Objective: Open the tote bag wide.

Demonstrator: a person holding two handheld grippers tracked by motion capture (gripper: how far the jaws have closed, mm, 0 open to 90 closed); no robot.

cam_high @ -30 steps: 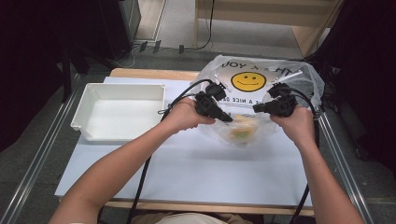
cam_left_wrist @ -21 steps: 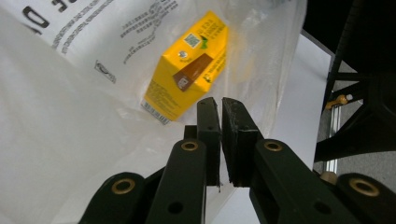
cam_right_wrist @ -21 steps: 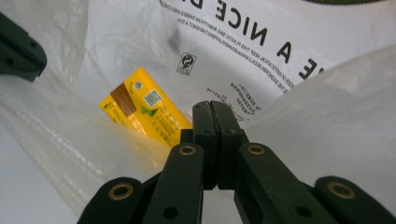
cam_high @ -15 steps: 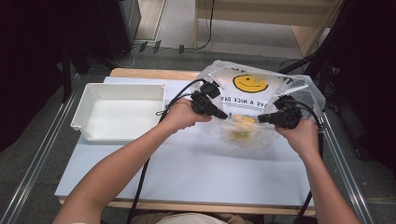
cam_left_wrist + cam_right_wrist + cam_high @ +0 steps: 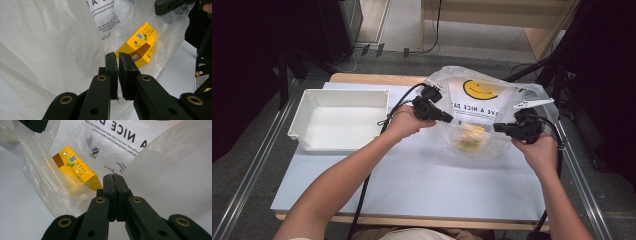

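An empty white plastic tray (image 5: 339,117) sits at left; the left gripper (image 5: 447,118) and right gripper (image 5: 499,127) – each pinching the film of the clear smiley-printed plastic bag (image 5: 492,100) – should hold evenly, mouth spread, so the yellow drink carton (image 5: 470,136) inside, on the table, stays reachable.

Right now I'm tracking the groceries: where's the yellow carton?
In the high view the yellow carton lies inside the clear plastic bag, right of table centre, between the two hand-held grippers.
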